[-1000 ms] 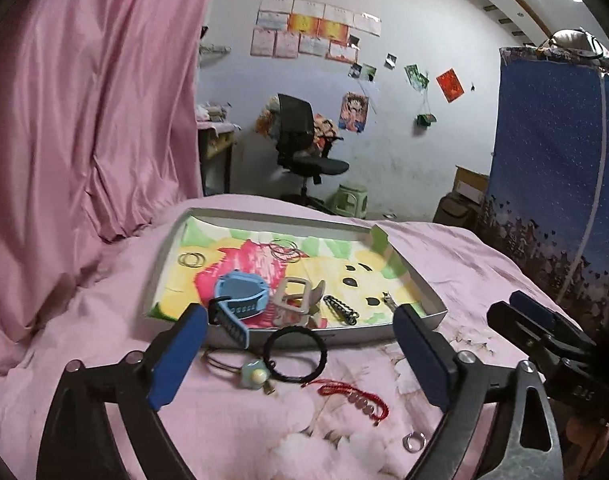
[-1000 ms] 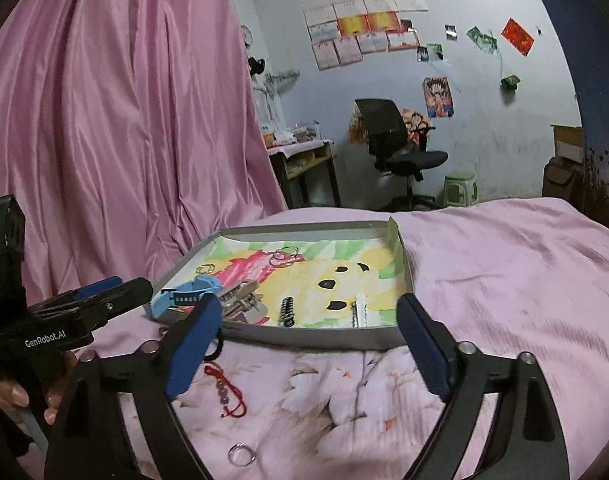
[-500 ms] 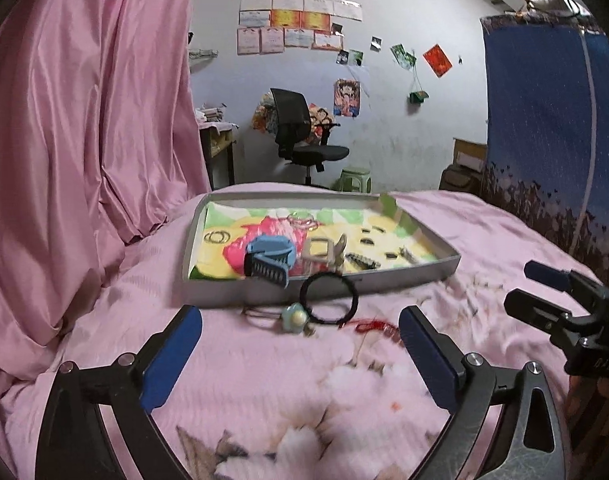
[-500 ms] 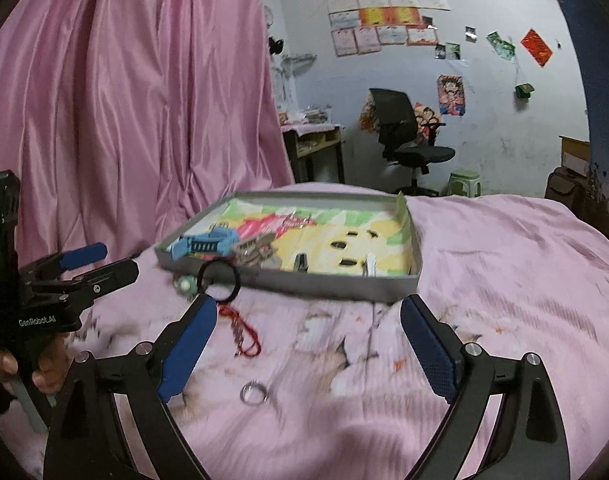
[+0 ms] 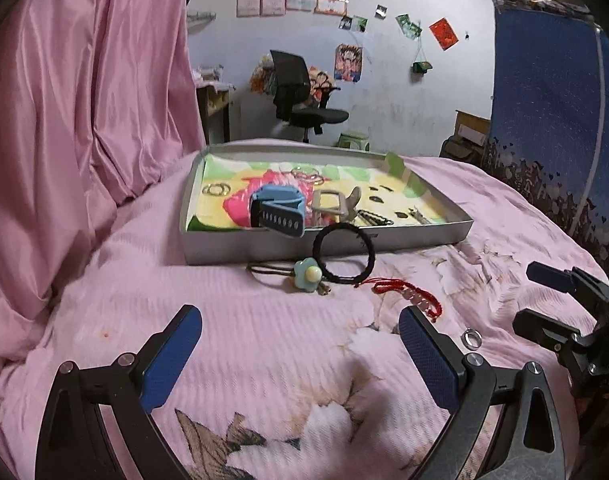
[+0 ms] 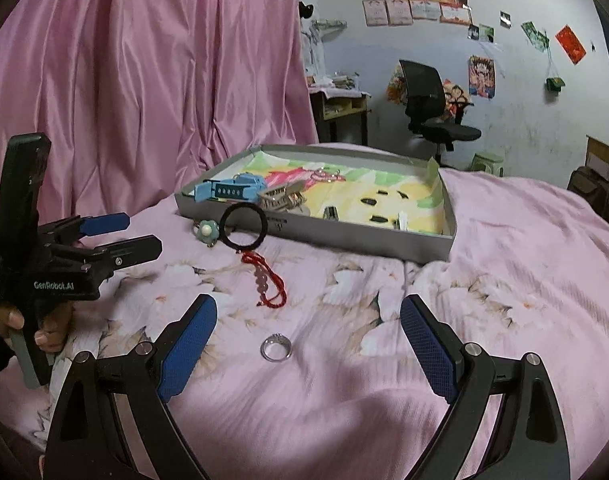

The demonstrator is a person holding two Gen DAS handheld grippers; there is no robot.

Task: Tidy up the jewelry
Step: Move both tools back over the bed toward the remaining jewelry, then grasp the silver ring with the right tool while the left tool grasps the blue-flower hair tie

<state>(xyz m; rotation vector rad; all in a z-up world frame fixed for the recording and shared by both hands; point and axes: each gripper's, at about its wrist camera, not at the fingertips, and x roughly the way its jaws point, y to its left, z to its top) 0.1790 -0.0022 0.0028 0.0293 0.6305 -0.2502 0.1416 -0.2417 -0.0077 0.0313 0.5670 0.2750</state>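
A grey tray (image 5: 328, 242) (image 6: 344, 238) with a cartoon lining sits on the pink bed and holds a blue watch (image 5: 278, 210) (image 6: 228, 191), a beige buckle (image 5: 332, 204), rings and hair clips. In front of it lie a black hair tie (image 5: 344, 254) (image 6: 243, 227), a blue flower hair tie (image 5: 306, 275) (image 6: 205, 231), a red bead bracelet (image 5: 410, 294) (image 6: 266, 278) and a silver ring (image 5: 471, 338) (image 6: 277, 347). My left gripper (image 5: 300, 354) (image 6: 116, 236) is open and empty, well short of them. My right gripper (image 6: 308, 344) (image 5: 544, 296) is open, around the silver ring's position but above it.
A pink curtain (image 5: 84, 100) hangs at the left. A blue patterned board (image 5: 552, 100) stands at the right. An office chair (image 5: 300, 92), a desk and a stool stand by the far wall. The floral bedsheet (image 6: 504, 280) spreads all around the tray.
Both grippers have pulled back from the tray and dropped lower over the bed. The jewelry has not moved. Both stay open.
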